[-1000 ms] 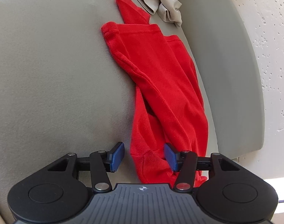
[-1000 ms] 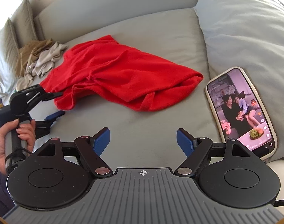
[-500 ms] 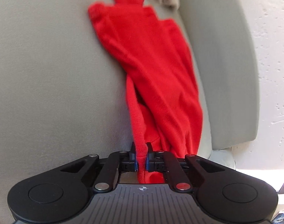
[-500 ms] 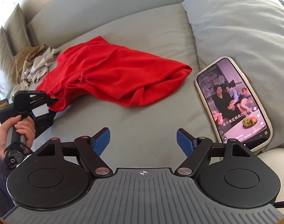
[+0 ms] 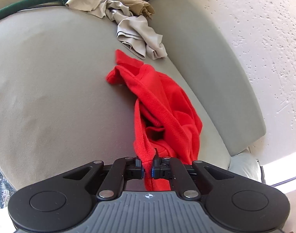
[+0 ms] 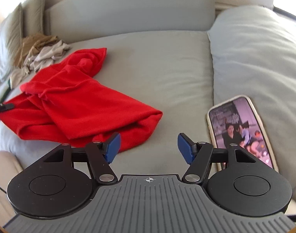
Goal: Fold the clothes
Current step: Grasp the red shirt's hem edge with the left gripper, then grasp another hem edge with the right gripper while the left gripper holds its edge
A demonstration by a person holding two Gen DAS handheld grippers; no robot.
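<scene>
Left gripper [image 5: 147,169]: clamped on an edge of the red garment [image 5: 163,104], which is drawn taut ahead of it.
Right gripper [image 6: 149,148]: spread wide, nothing held; the garment's near corner lies just ahead of its left finger.
Red garment: bunched and creased on the sofa cushion [image 6: 157,62], no neat fold seen.
Progress: judged unfolded; spreading flat and folding remain.
Beige clothes [image 5: 136,33]: crumpled beyond the garment, also unfolded.
Phone [image 6: 237,124]: beside the right finger.

A grey fabric sofa seat [image 6: 157,62] carries a crumpled red knit garment [image 6: 74,104], a heap of beige and tan clothes [image 6: 43,52], and a lit white-cased smartphone [image 6: 239,128] beside its cushion.
</scene>
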